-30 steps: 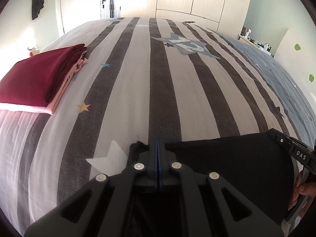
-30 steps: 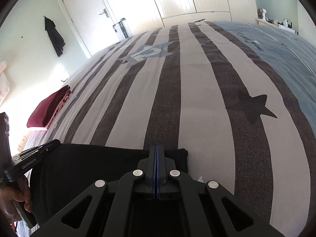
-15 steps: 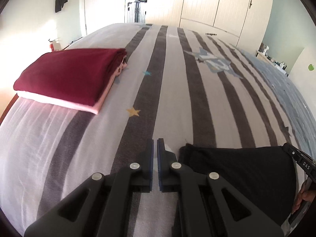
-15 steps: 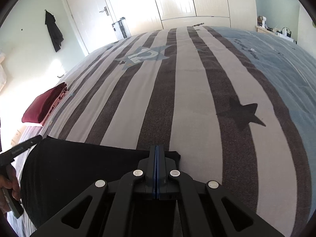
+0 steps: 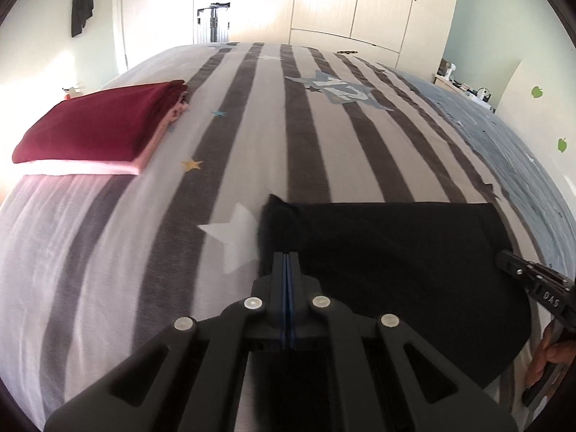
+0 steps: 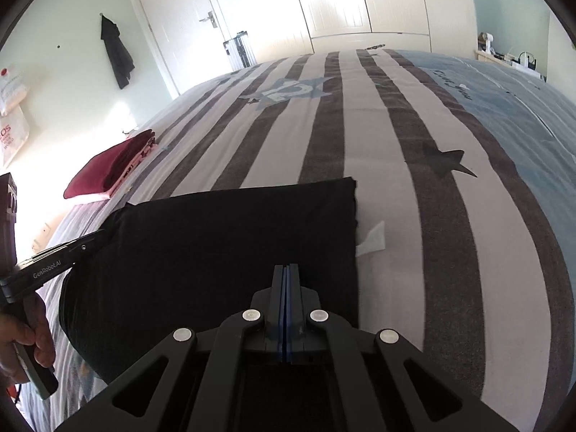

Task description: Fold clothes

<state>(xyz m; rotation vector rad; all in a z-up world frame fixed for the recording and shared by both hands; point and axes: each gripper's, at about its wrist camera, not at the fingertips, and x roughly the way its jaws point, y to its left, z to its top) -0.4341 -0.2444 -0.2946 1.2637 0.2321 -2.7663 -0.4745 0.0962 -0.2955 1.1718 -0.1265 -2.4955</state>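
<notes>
A black garment (image 5: pixel 388 252) lies folded flat on the striped bed (image 5: pixel 324 126), also seen in the right wrist view (image 6: pixel 216 244). My left gripper (image 5: pixel 286 255) is shut above its left edge, short of the slightly raised far-left corner, and no cloth shows between the pads. Over the garment's right part my right gripper (image 6: pixel 286 268) is shut too, well back from the far-right corner. Each gripper also shows at the side of the other's view: the right gripper (image 5: pixel 504 257) and the left gripper (image 6: pixel 97 235), each held by a hand.
A folded stack, a maroon garment (image 5: pixel 100 122) on a pink one, sits at the bed's left edge and shows again as the maroon stack (image 6: pixel 108 169). Beyond the bed are wardrobe doors (image 5: pixel 360 0), a room door and a dark coat (image 6: pixel 117 54) on the wall.
Both grippers drew back from the garment's far corners toward the near side. The left jaws showed a small gap half a second ago and are together now. The garment stayed in place.
</notes>
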